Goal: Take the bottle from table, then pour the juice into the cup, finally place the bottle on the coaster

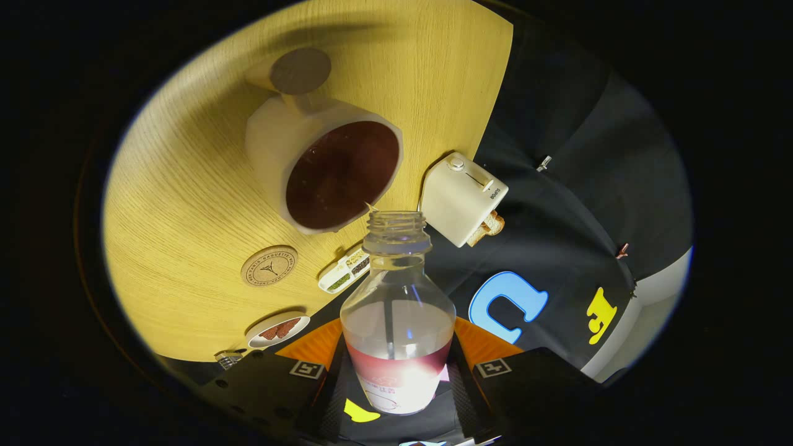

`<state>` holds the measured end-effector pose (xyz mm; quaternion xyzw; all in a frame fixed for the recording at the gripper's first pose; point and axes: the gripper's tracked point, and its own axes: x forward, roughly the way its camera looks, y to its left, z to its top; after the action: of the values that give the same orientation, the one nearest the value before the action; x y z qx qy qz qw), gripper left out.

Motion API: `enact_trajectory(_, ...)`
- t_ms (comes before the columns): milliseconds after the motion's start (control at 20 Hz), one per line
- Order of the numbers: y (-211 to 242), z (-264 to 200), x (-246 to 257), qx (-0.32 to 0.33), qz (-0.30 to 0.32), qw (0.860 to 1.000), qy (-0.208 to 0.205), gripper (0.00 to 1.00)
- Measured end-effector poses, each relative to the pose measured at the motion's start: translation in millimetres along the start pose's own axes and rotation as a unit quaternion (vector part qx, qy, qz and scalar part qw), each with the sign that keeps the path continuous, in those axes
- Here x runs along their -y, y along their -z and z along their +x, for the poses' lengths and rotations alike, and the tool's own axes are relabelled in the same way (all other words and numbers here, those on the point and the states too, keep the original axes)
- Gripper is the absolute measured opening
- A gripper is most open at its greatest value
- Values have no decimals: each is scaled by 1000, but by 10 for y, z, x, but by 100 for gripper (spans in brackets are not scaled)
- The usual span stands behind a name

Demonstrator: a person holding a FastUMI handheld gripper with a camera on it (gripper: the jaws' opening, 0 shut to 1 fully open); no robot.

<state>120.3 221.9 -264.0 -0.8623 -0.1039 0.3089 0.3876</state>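
We see the gripper [397,378] clamped on the clear plastic bottle [397,310], one finger pressing each side of its lower body where the label sits. The bottle has no cap; its threaded open mouth points away from the fingers, toward the cup. A little red juice [396,362] lies pooled low in the bottle, near the fingers, and the upper part looks clear.

Just beyond the bottle's mouth stands the white cup [322,170] on the light wooden table [186,204]. We look into its opening, which holds dark red juice close to the rim. The bottle's mouth sits just beside the cup's near rim; we cannot tell whether they touch.

Beyond the cup a round grey-brown disc [300,70] rests on a pale stub. Beside the bottle's neck, on the table, lies a round cork coaster [269,266] with a printed emblem, bare on top. Between coaster and bottle sits a small white tray with compartments [344,272] of dark and green bits. Nearer the fingers is a small plate [279,330] with something brown on it. On the other side of the mouth stands a white toaster [461,198] with bread in it, at the table's edge.
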Motion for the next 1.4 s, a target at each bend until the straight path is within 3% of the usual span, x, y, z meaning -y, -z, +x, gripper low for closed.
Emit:
enact_trajectory(500,-14,-14,-188,6,42,999,-6,73)
enact_trajectory(850,24,-71,-267,24,166,986,4,73)
enact_trajectory(950,94,-105,-242,26,228,973,5,73)
enact_trajectory(1200,366,-239,-78,10,389,921,1,73)
enact_trajectory(1400,605,-455,71,-26,504,863,-7,73)
